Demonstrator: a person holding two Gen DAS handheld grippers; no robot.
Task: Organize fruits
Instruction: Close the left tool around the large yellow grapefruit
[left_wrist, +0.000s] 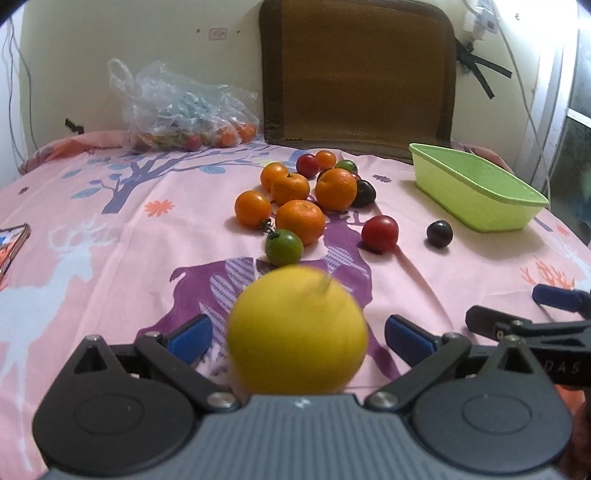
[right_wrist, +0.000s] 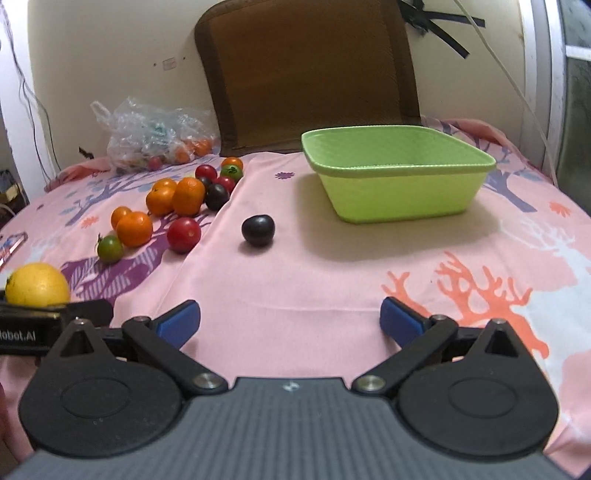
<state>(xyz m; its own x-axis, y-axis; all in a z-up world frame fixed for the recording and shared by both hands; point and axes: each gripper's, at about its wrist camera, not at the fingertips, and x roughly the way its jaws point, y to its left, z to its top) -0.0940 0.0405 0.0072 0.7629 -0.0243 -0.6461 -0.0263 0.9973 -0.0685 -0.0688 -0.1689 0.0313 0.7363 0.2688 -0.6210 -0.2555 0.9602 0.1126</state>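
Observation:
A yellow lemon (left_wrist: 297, 332) lies between the open fingers of my left gripper (left_wrist: 297, 338), untouched by the pads; it looks blurred. It also shows in the right wrist view (right_wrist: 37, 284). Beyond it lies a cluster of oranges (left_wrist: 300, 218), red, green and dark fruits. A red tomato (left_wrist: 379, 232) and a dark plum (left_wrist: 439, 232) lie apart to the right. An empty green basket (right_wrist: 399, 181) stands at the back right. My right gripper (right_wrist: 290, 323) is open and empty over the cloth, in front of the plum (right_wrist: 258, 229).
A plastic bag of fruit (left_wrist: 184, 114) sits at the back left by the wall. A brown cushion (left_wrist: 358, 74) leans against the wall. A phone (left_wrist: 11, 247) lies at the left edge. The pink patterned cloth (right_wrist: 332, 288) covers the surface.

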